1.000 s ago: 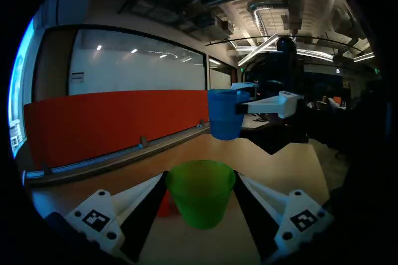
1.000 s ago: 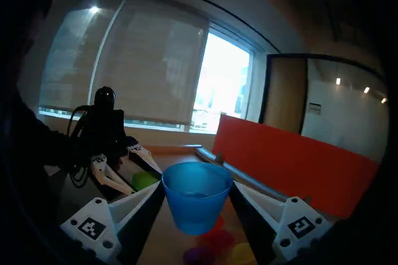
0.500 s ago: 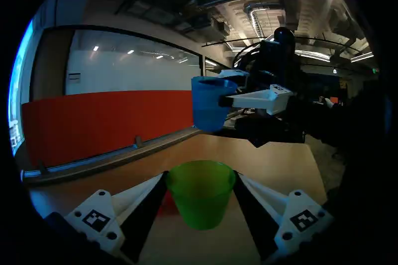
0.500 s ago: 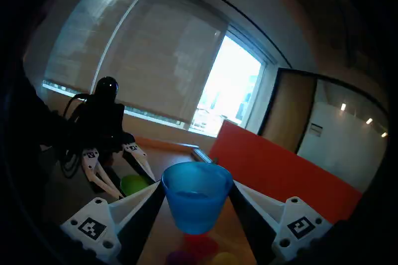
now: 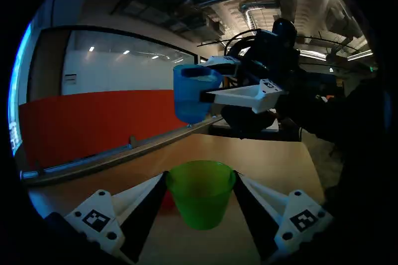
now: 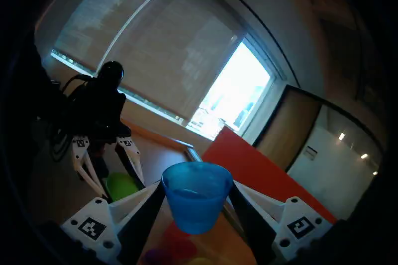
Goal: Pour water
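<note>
My left gripper (image 5: 200, 200) is shut on a green cup (image 5: 200, 193), held upright just above the wooden table (image 5: 268, 160). In the left gripper view the right gripper (image 5: 206, 82) hangs higher and farther off, gripping a blue cup (image 5: 191, 93). In the right gripper view my right gripper (image 6: 197, 205) is shut on that blue cup (image 6: 196, 196), which holds water and leans a little. Beyond it to the lower left, the left gripper (image 6: 113, 173) and the green cup (image 6: 119, 185) appear under a dark hand.
A red partition (image 5: 94, 121) with a metal rail runs along the table's far side. Several coloured cups (image 6: 179, 250) lie on the table below the blue cup. A red cup (image 5: 167, 200) sits behind the green one. A bright window (image 6: 231, 91) is behind.
The right gripper has carried the blue cup up and to the left, closer above the green cup, and has begun tilting. The left gripper and green cup have stayed put.
</note>
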{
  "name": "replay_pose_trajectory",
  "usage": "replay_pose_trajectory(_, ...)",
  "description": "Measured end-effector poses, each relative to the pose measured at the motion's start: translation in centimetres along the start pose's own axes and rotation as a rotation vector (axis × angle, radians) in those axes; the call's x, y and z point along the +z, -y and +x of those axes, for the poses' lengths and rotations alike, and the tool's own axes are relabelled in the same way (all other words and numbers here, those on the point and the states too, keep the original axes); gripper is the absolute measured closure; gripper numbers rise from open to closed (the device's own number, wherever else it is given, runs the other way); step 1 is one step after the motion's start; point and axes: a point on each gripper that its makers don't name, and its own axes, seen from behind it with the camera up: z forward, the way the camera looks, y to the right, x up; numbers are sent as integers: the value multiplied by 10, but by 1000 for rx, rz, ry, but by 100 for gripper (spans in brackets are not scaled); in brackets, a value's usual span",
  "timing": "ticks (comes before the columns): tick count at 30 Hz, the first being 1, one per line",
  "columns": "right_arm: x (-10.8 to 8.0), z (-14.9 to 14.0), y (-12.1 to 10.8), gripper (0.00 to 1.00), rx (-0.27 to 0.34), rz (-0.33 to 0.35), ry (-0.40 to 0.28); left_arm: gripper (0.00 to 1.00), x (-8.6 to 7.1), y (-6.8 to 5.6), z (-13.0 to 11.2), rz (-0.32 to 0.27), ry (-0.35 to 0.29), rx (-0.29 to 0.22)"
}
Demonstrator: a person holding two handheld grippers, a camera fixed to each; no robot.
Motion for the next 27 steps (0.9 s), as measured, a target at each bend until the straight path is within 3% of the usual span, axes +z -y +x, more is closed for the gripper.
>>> replay_pose_trajectory(27, 16, 22, -5, 10, -278, -1, 20, 10, 2, -13, 0, -25, -18, -5)
